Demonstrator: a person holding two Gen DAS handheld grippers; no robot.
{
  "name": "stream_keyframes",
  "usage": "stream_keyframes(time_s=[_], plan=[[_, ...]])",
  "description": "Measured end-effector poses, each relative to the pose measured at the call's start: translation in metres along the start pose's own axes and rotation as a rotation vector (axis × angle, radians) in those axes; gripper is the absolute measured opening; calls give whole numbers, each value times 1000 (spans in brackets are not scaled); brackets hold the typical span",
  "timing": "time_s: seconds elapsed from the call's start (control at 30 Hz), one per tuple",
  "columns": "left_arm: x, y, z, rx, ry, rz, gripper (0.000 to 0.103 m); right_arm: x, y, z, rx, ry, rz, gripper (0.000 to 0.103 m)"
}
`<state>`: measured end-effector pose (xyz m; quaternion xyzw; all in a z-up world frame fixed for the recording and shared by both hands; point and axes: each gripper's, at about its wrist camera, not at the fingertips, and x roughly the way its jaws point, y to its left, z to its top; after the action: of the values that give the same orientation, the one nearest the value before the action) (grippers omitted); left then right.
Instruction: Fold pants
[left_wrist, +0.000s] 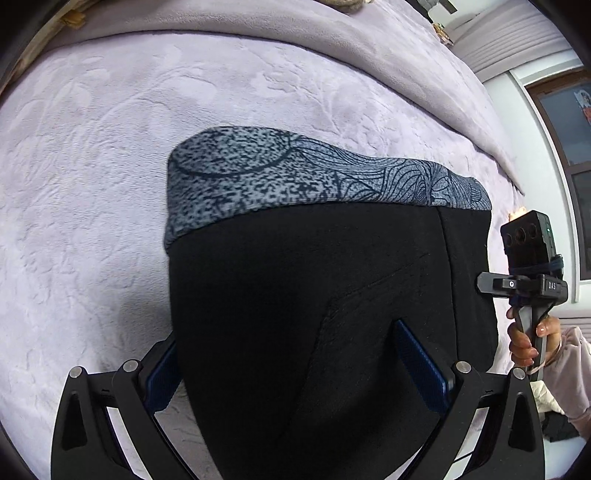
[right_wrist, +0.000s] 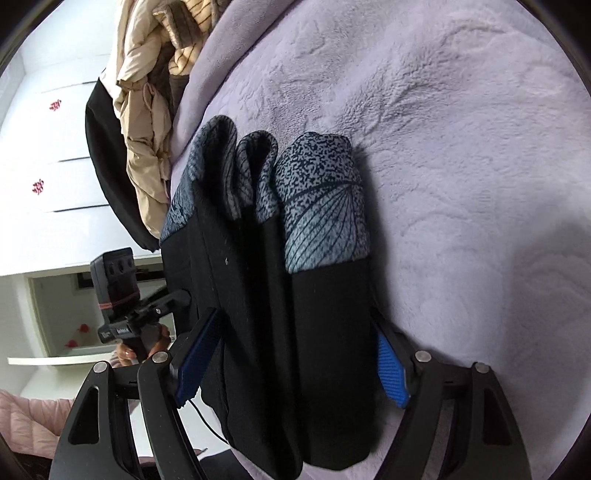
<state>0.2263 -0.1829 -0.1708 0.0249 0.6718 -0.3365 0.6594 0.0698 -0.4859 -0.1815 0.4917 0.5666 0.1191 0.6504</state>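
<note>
Pants: one pair, black with grey patterned band, folded thick, lying on lilac blanket.
Left gripper: one, jaws wide, straddling the fold; grip uncertain.
Right gripper: one, jaws wide around bunched layers, seemingly clamping the stack so layers stay aligned.
Hands: two, one per handle.
Beige clothes heap: one, at blanket's edge.

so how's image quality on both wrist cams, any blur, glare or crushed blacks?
Left wrist: sharp, strong fisheye bend, black pants crushed to near-featureless, window bright but not blown. Right wrist: sharp too, soft shadow on the lilac blanket beside the pants, white wall near overexposed.
</note>
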Motion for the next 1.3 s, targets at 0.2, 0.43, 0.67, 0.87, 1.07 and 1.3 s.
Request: stream_keyframes(time_s=[0.2,0.43,0.67,0.87,1.07,1.3], plan=[[-8,-22,-1,11,-57,-2,72,-13,9,-10,20,-31,9,47],[-42,-47,-17,27,-89,3,62,-34,37,-33,19,-62,84,41],[-78,-48,-42,29,-74,12,63,-39,54,-77,69,-55,158,41],[-59,-32,-70,-15,-18,62,66,-21,44,-107,99,-41,107,41],[-30,-24,-67,-53,-19,210,102,-9,34,-104,97,-36,-83,55],[-34,-51,-64,16,-38,324,102,-43,87,-111,-121,-161,-402,62]])
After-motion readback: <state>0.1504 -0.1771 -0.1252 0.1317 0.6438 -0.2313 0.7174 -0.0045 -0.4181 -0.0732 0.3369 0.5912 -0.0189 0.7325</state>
